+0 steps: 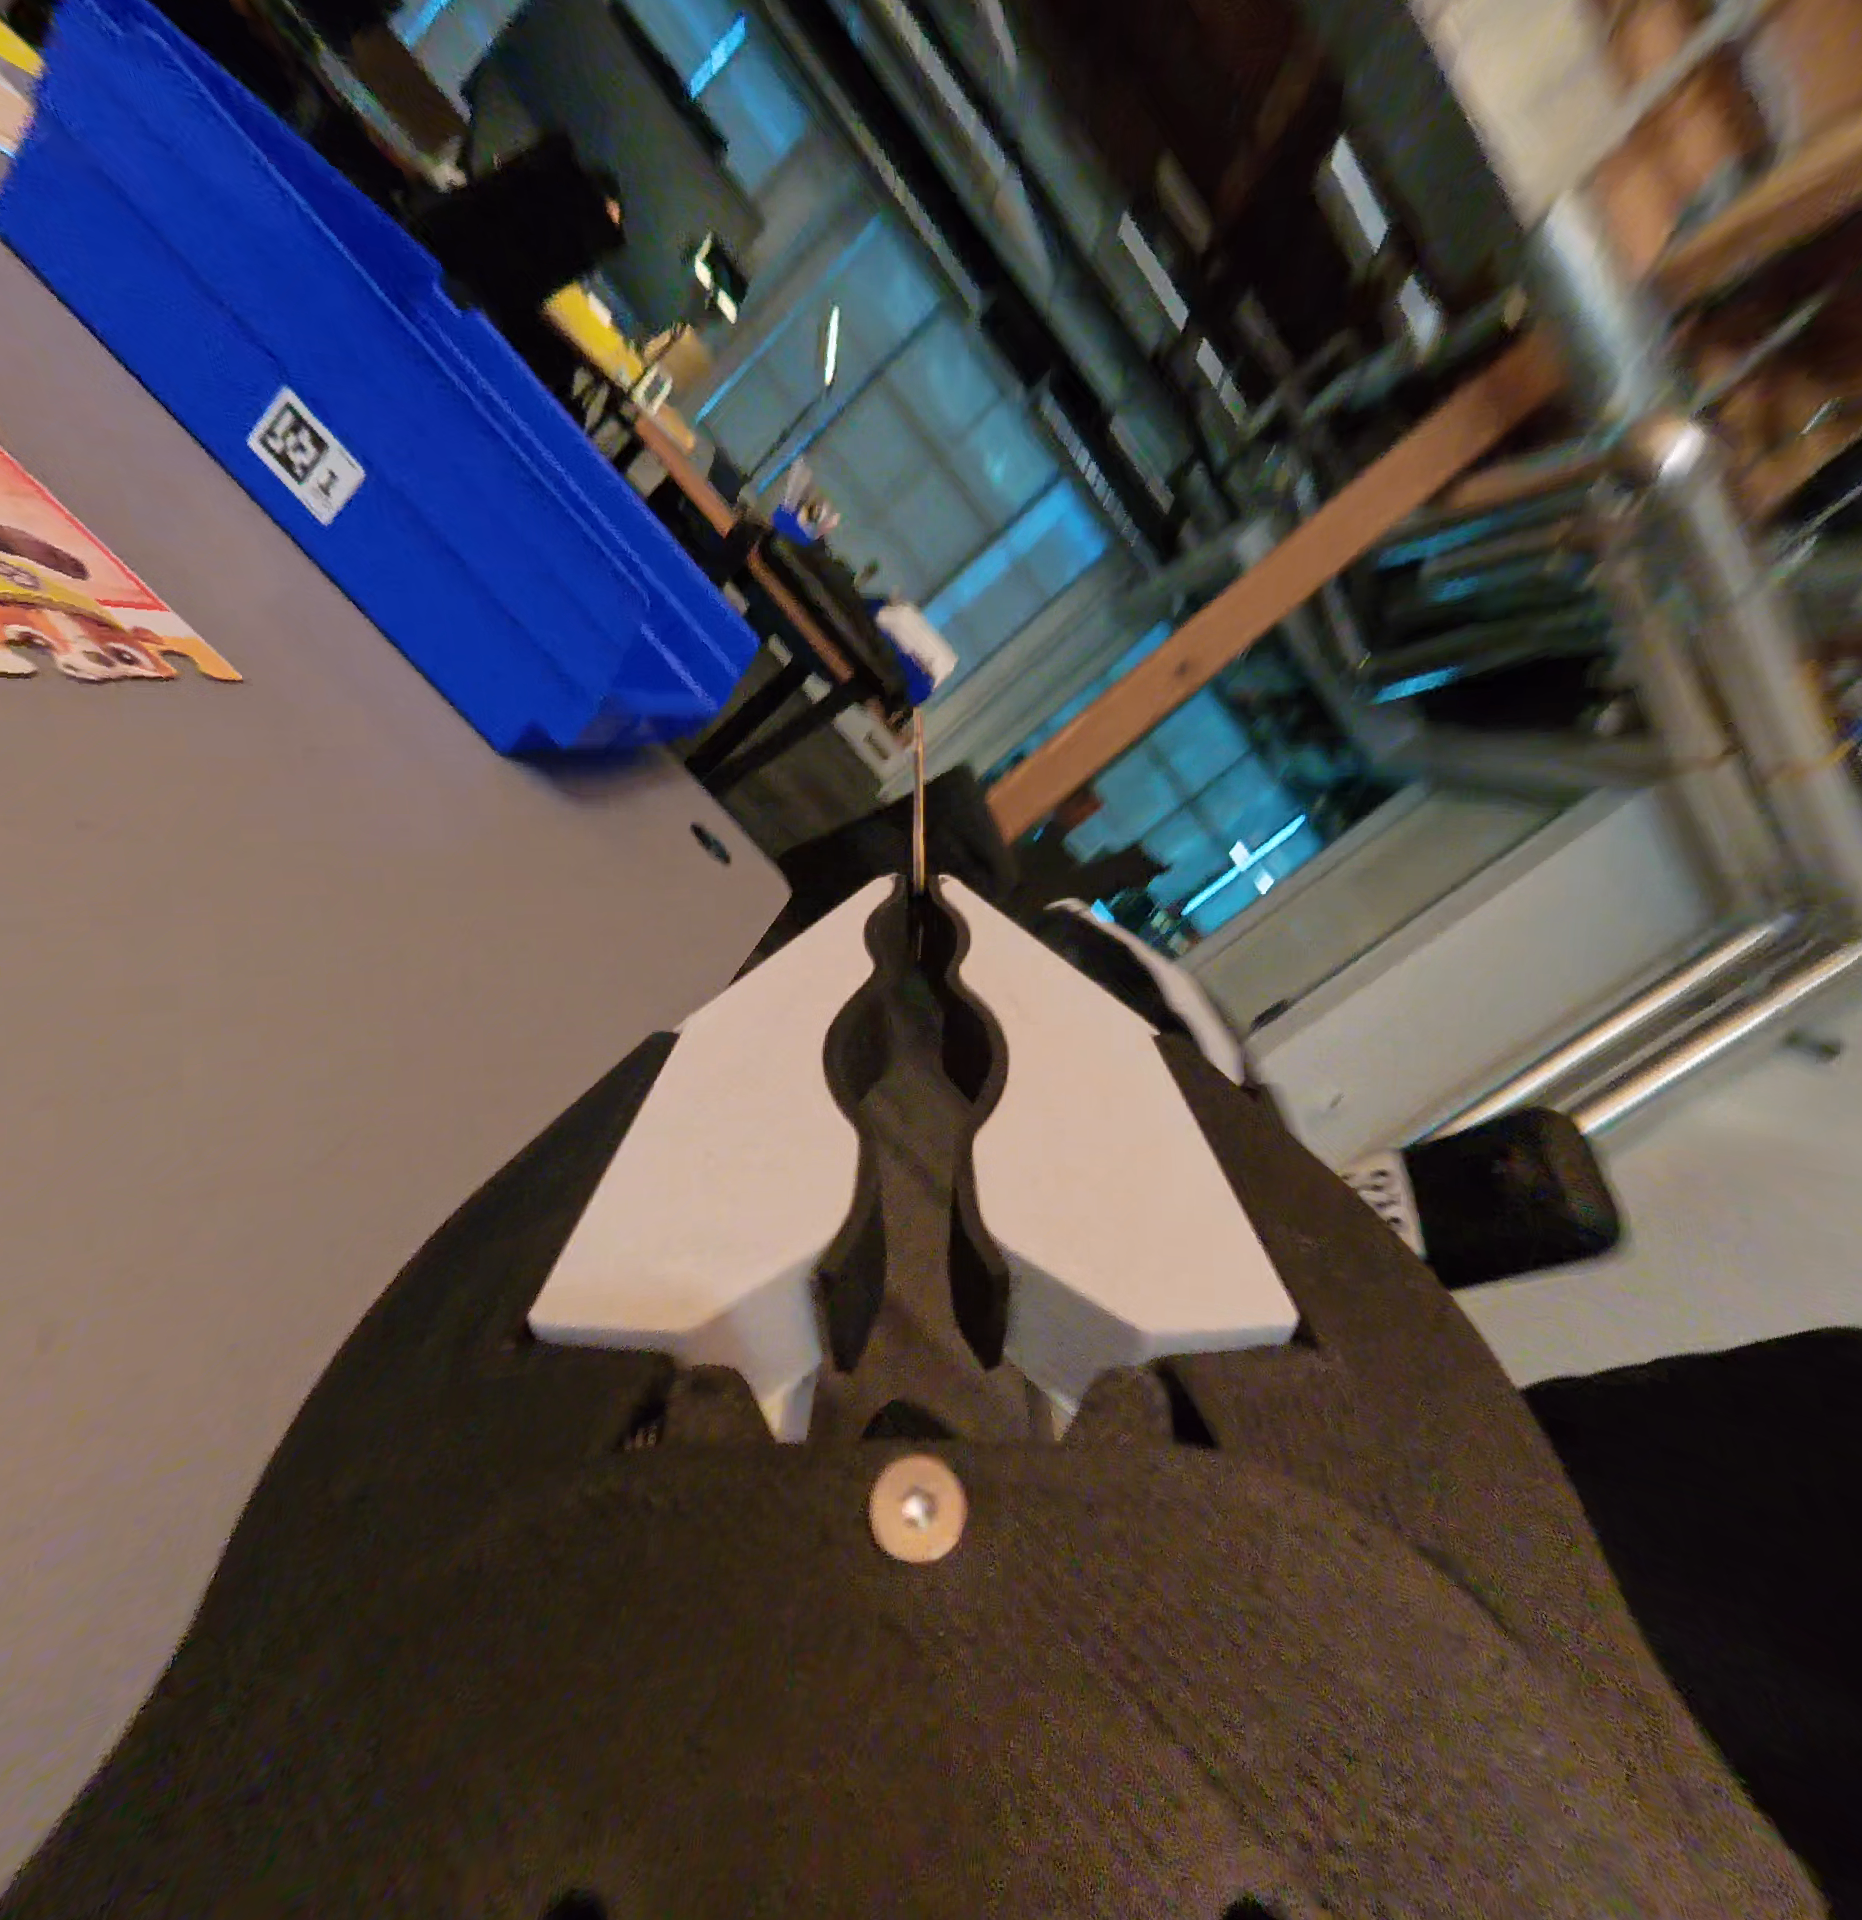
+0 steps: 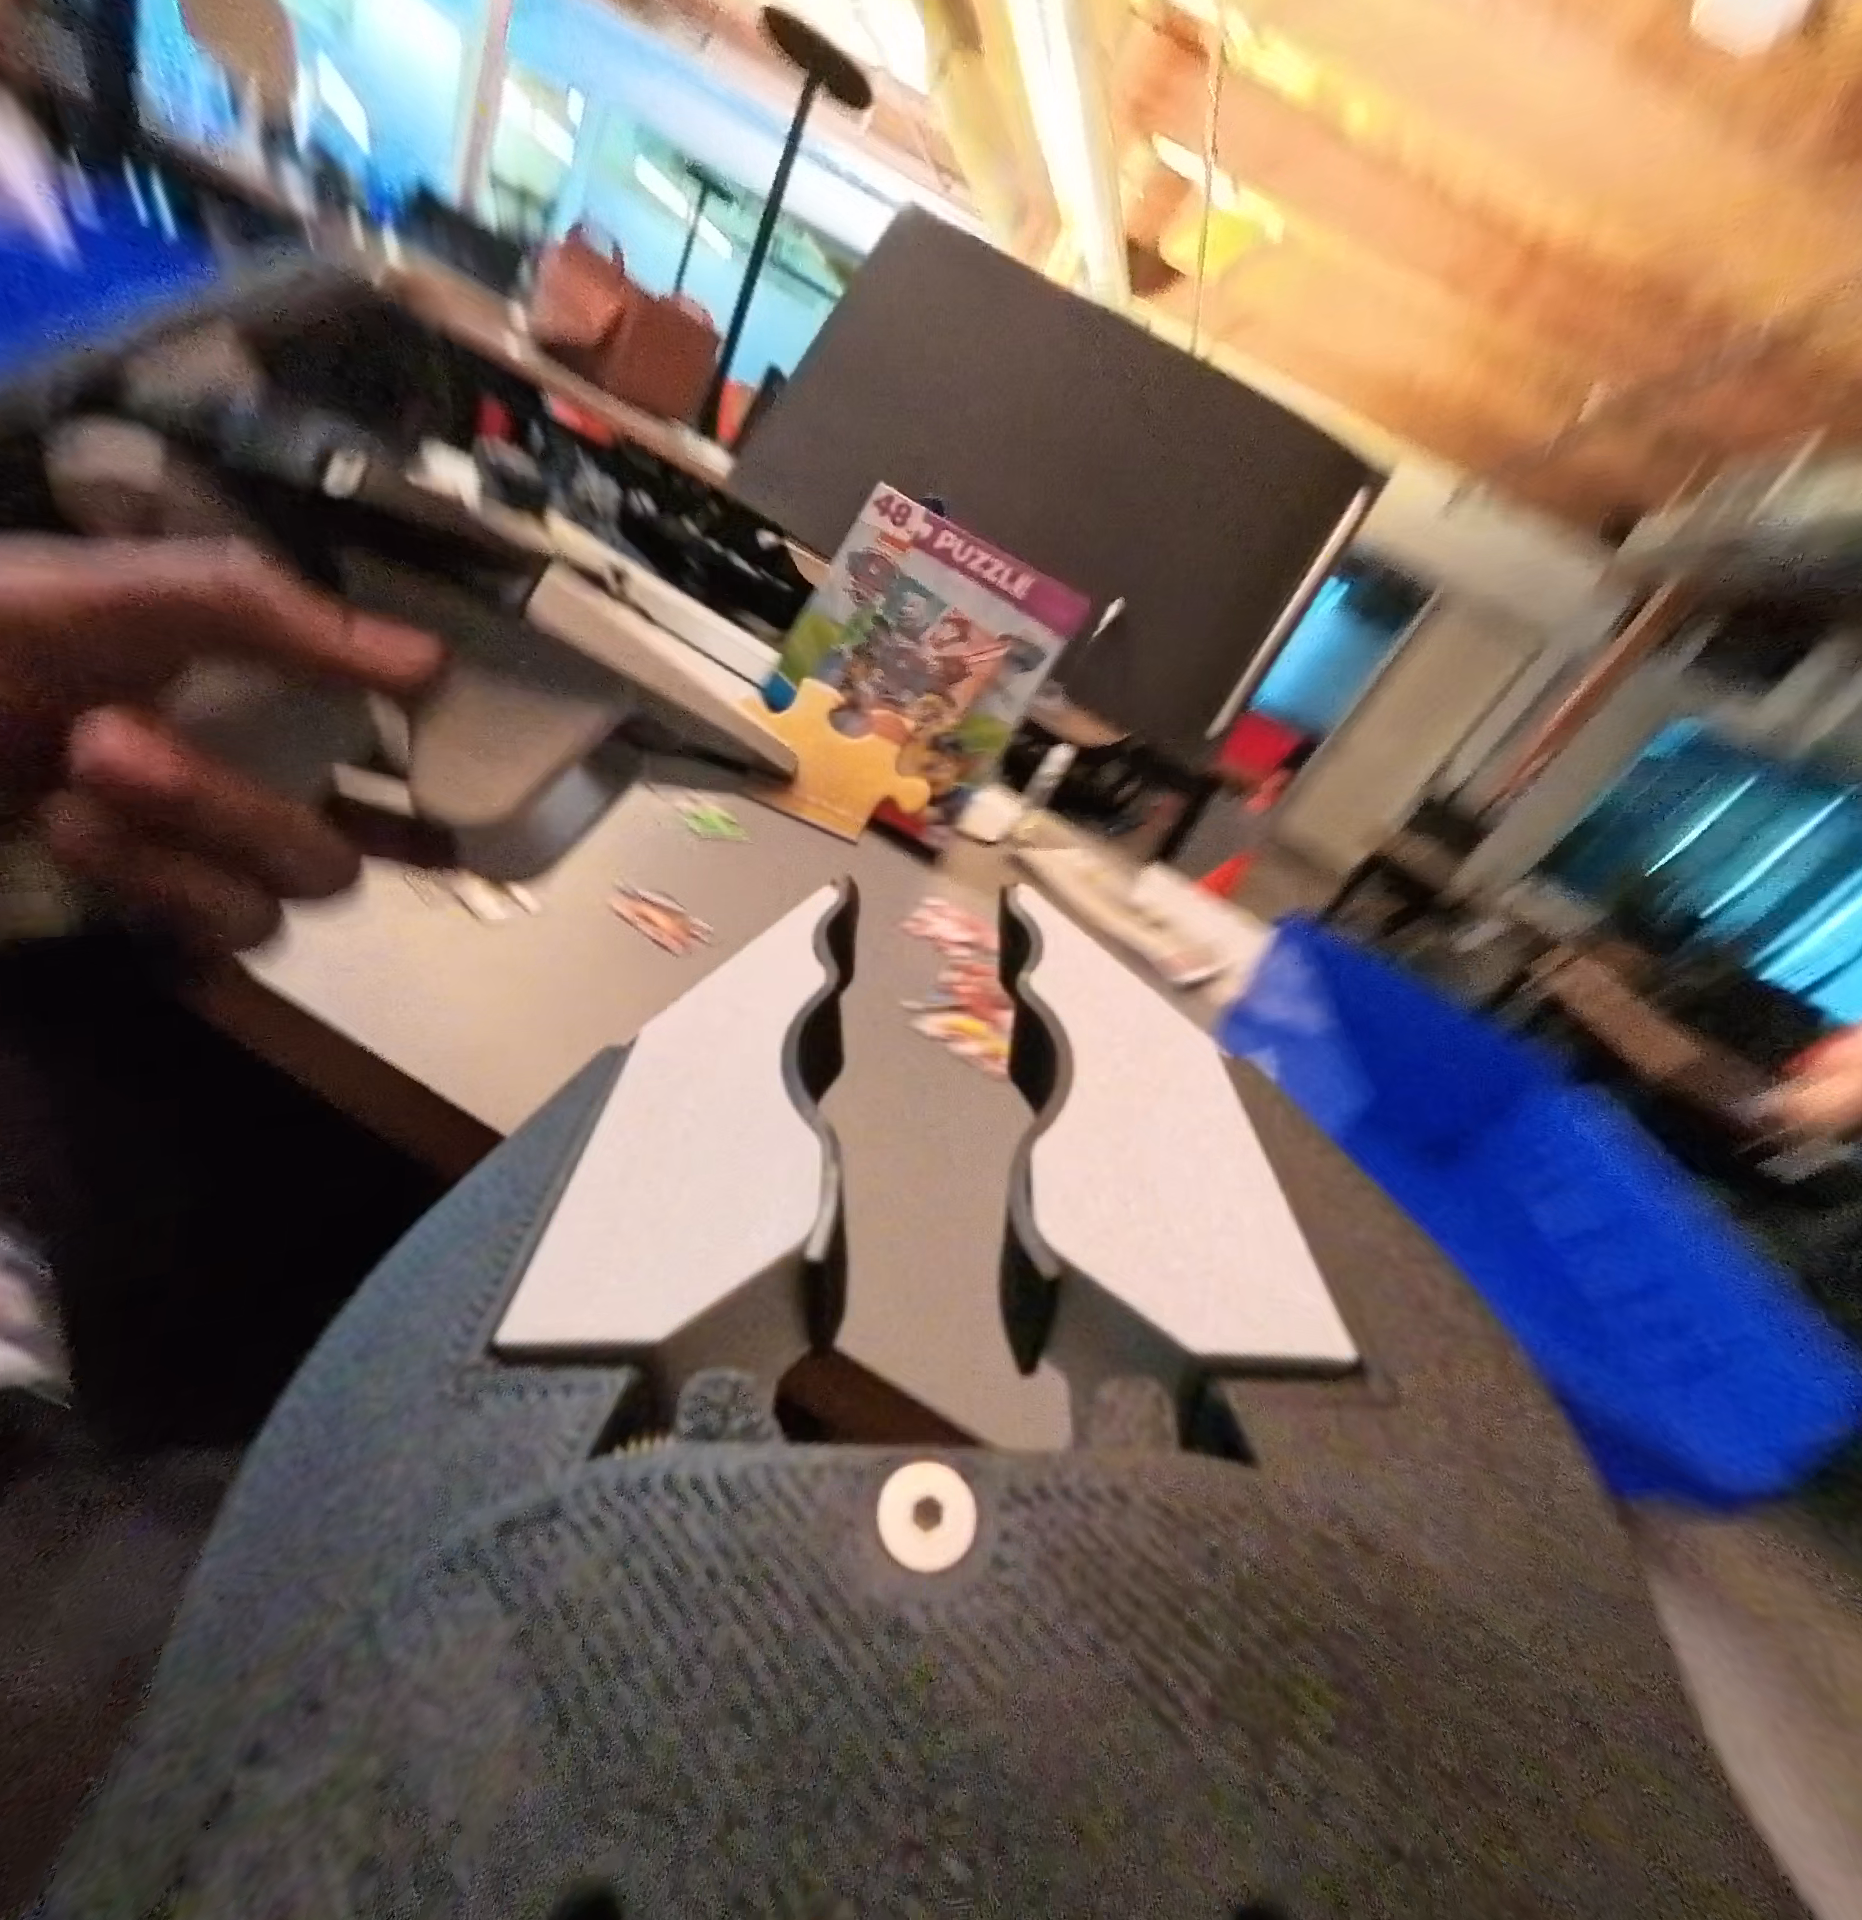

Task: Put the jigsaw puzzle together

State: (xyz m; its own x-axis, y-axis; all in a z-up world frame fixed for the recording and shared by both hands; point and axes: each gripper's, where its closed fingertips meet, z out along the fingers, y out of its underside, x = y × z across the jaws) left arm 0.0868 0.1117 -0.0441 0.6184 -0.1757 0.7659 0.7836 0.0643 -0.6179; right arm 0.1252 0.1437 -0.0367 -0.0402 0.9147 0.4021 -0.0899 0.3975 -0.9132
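My left gripper (image 1: 919,883) is shut on a thin jigsaw piece (image 1: 919,790) that I see edge-on, sticking out past the fingertips beyond the table corner. The right wrist view shows that piece as a yellow-orange piece (image 2: 839,764) pinched at the tip of the left gripper (image 2: 761,743) and held above the grey table (image 2: 491,987). My right gripper (image 2: 927,904) is open with nothing between its fingers, above the table. Loose colourful pieces (image 2: 958,977) lie beyond it, with more further left (image 2: 662,920). A joined part of the puzzle (image 1: 65,603) lies at the table's left.
A blue bin (image 1: 387,416) stands on the table's far side and shows blurred at right in the right wrist view (image 2: 1529,1195). The puzzle box (image 2: 937,623) stands upright at the back. A person's hand (image 2: 179,727) grips the left gripper. The table corner (image 1: 740,862) is close. Spacing between my two grippers at the tips: around 6 cm.
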